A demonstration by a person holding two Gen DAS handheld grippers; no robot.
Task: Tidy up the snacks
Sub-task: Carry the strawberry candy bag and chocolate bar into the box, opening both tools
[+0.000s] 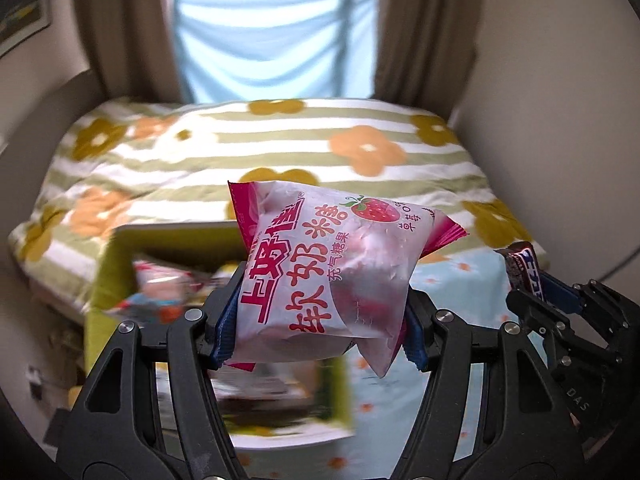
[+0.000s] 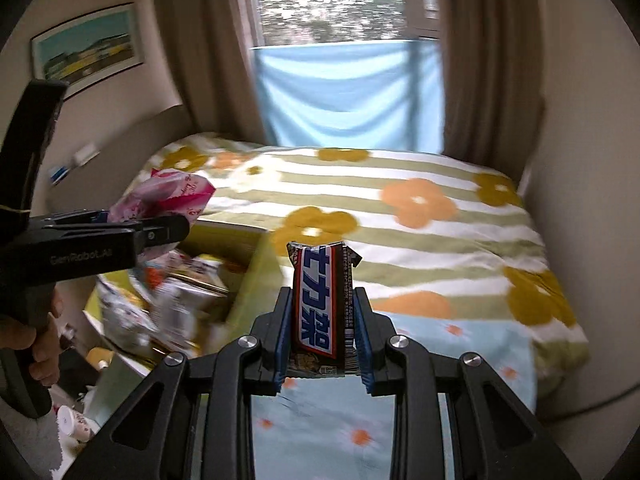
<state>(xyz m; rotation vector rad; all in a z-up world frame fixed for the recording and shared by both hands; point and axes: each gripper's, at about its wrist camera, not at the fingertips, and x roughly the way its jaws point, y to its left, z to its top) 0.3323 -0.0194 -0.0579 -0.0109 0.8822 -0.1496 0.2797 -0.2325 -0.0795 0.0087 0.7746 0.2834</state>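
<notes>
a: while both items are in the air, how far along?

b: partway, i judge. pink strawberry candy bag point(image 1: 332, 276), frame centre, pinched in the left gripper point(image 1: 320, 320) above the green box point(image 1: 100, 280). chocolate bar point(image 2: 320, 312), lower centre, upright and clamped in the right gripper point(image 2: 322, 344).

a: done so far?

b: green box, lower left, already holds several packets point(image 2: 160, 304). these two remain undeposited, over the floral bedspread point(image 2: 400, 208).
</notes>
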